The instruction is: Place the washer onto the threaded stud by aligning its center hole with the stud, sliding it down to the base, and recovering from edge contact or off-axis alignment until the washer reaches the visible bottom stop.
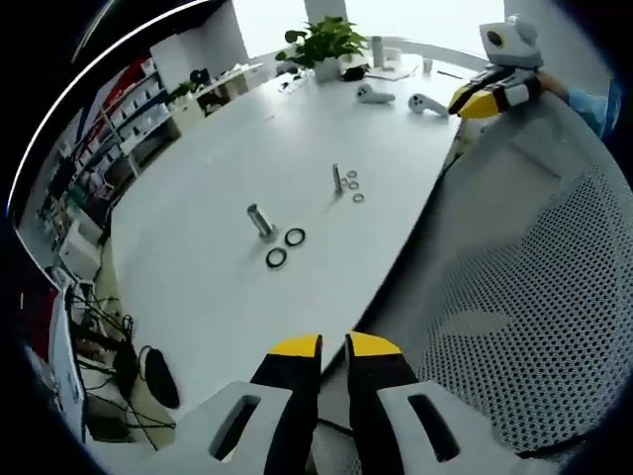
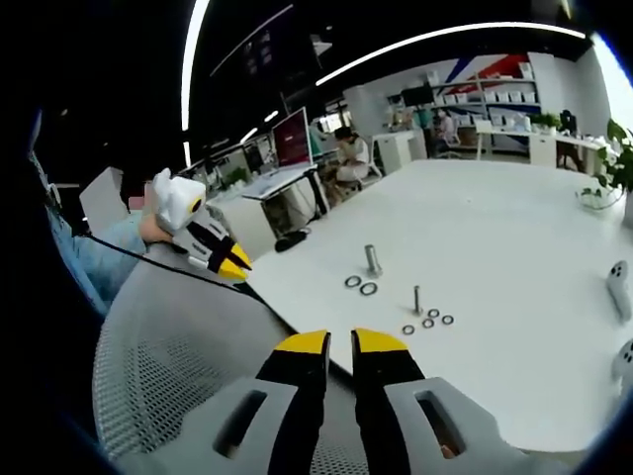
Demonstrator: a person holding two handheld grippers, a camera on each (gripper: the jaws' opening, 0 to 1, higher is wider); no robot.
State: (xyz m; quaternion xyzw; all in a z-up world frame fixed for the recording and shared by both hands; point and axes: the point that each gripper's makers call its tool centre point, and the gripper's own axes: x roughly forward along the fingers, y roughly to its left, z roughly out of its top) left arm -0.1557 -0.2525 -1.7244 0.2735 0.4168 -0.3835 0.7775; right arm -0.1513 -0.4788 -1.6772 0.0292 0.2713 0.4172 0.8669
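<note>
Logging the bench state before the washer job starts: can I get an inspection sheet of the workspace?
Surface: large white table, bare around the parts.
Job's things: thick metal stud standing beside two dark ring washers; thin threaded stud upright beside three small washers; no washer on either stud.
Clutter: two white handheld controllers and a potted green plant at the far end.
Grippers: left gripper and right gripper, yellow-tipped jaws nearly closed, holding nothing, off the table over a grey mesh chair back.
Cables: black cables on the floor below the table edge.
Surroundings: office shelves and desks.
</note>
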